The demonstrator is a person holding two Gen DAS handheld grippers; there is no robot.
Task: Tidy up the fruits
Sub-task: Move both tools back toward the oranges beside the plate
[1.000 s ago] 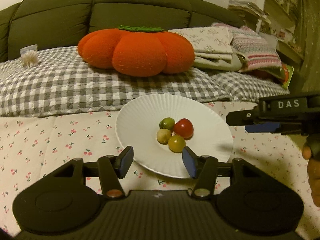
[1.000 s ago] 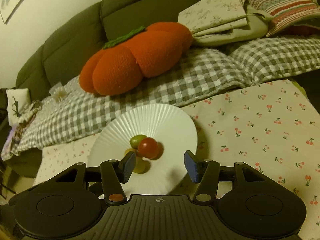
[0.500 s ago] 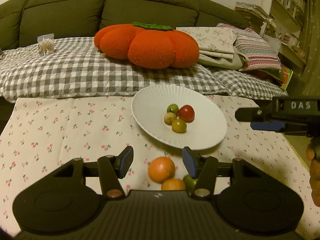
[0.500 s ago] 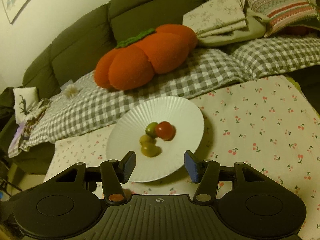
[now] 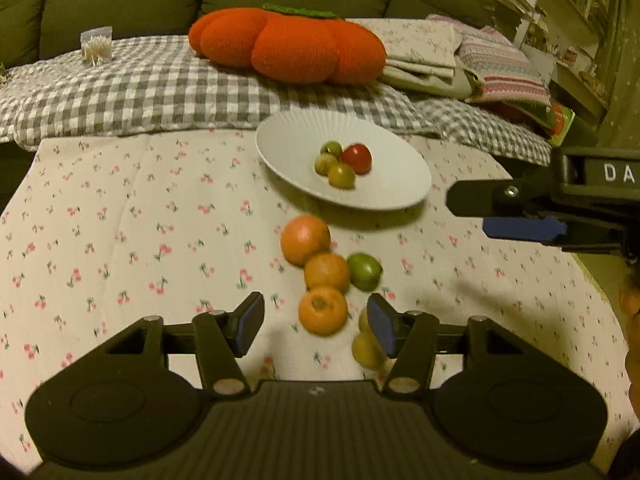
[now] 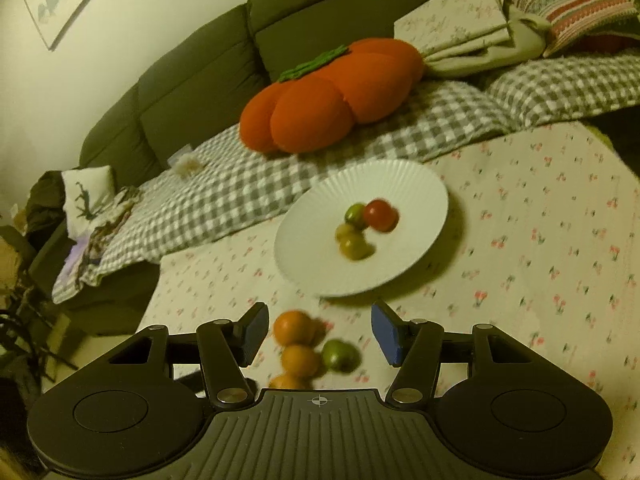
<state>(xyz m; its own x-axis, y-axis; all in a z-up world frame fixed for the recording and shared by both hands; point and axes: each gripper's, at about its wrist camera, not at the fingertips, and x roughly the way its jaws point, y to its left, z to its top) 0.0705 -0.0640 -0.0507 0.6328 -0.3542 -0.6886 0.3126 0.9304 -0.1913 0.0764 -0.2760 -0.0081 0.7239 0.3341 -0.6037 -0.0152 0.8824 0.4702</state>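
A white ribbed plate [image 5: 384,196] [image 6: 320,272] holds several small tomatoes, one red [image 5: 357,158] [image 6: 380,215], the others green or yellowish. On the cherry-print cloth in front of it, three oranges [image 5: 327,272] [image 6: 294,326] lie in a row with a green fruit [image 5: 364,271] [image 6: 340,356] beside them. A yellowish fruit [image 5: 365,350] is half hidden behind my left gripper's right finger. My left gripper [image 5: 315,320] hovers over the nearest orange, jaws opening, pads touching nothing. My right gripper [image 6: 318,332] [image 5: 500,216] hangs above the oranges, jaws opening, nothing gripped.
An orange pumpkin cushion [image 5: 288,46] sits on a checked blanket [image 5: 140,92] on the green sofa behind the plate. Folded cloths and a striped pillow [image 5: 500,68] lie at the right. A hand [image 5: 632,304] shows at the right edge.
Both grippers have drawn back from the plate, which now looks smaller and farther. The oranges and the green fruit have come into view. Both pairs of jaws stand slightly wider.
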